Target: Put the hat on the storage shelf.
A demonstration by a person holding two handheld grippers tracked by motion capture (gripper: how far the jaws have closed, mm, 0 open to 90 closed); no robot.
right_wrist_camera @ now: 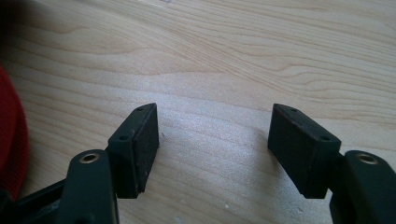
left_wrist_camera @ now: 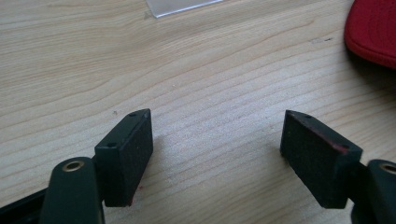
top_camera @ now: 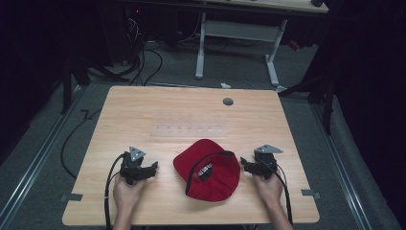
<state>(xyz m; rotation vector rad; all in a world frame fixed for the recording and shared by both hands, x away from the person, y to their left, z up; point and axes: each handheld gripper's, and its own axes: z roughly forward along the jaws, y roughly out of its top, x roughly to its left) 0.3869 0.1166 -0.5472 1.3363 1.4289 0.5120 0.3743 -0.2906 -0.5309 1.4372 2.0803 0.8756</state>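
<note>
A red cap lies upside down on the wooden table, near its front edge, with the black inner band and label showing. My left gripper rests on the table to the left of the cap, a short gap away, open with only bare wood between its jaws. The cap's red edge sits at the upper right of the left gripper view. My right gripper lies just right of the cap, open and holding nothing. A strip of the red cap borders the left side of the right gripper view.
A clear plastic strip lies across the middle of the table, beyond the cap. A round grey cable hole sits near the far edge. Past the table stand a white-legged desk frame and cables on the floor.
</note>
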